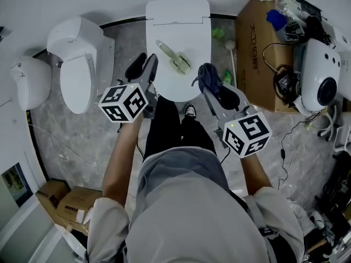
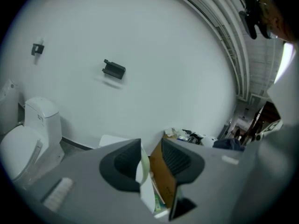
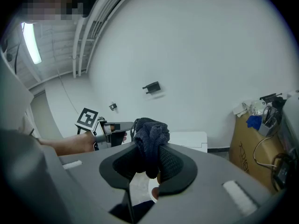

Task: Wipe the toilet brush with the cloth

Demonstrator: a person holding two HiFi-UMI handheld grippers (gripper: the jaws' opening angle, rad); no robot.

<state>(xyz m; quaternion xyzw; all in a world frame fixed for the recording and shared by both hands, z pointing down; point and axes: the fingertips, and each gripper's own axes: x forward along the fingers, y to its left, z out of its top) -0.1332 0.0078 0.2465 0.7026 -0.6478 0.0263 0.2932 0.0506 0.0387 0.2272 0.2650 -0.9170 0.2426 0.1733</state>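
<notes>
The toilet brush (image 1: 174,57), pale green with a light handle, lies flat on the closed white toilet lid (image 1: 192,23) in the head view. Just left of the lid's front edge, my left gripper (image 1: 143,64) (image 2: 150,160) is open with nothing between its jaws. My right gripper (image 1: 208,76) (image 3: 147,164) is at the lid's front right, shut on a dark blue cloth (image 1: 211,82) (image 3: 150,139) that bunches up above the jaws. Neither gripper touches the brush. The brush is not visible in either gripper view.
A second white toilet (image 1: 82,64) stands to the left, with another white fixture (image 1: 30,81) beyond it. At the right are an open cardboard box (image 1: 258,53), a white device (image 1: 321,75) and cables. Small cardboard boxes (image 1: 66,199) sit at the lower left. The person's legs are in front of the toilet.
</notes>
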